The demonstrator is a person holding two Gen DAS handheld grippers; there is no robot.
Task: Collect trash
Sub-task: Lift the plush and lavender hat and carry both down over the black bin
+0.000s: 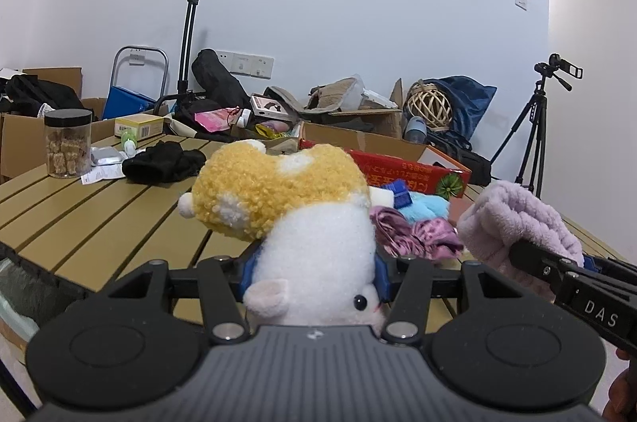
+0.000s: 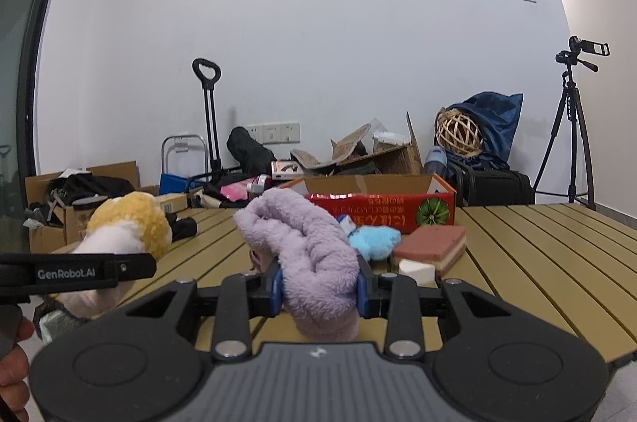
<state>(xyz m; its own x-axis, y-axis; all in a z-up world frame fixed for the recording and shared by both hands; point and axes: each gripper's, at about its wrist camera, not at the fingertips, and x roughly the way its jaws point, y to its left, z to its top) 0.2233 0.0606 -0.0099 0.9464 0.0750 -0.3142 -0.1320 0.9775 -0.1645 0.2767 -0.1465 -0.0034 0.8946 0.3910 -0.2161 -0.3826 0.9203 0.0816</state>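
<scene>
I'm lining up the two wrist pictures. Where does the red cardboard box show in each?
Left wrist: red cardboard box right of centre, behind the plush toy.
Right wrist: red cardboard box at centre, behind the lilac fleece cloth.
Shared landmark: tripod at far right.

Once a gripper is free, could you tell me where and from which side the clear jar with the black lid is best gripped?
Grip the jar around its straight clear wall below the black lid, jaws level. It stands upright at the table corner. Come from the bare near side; papers and a black cloth crowd its right.
</scene>
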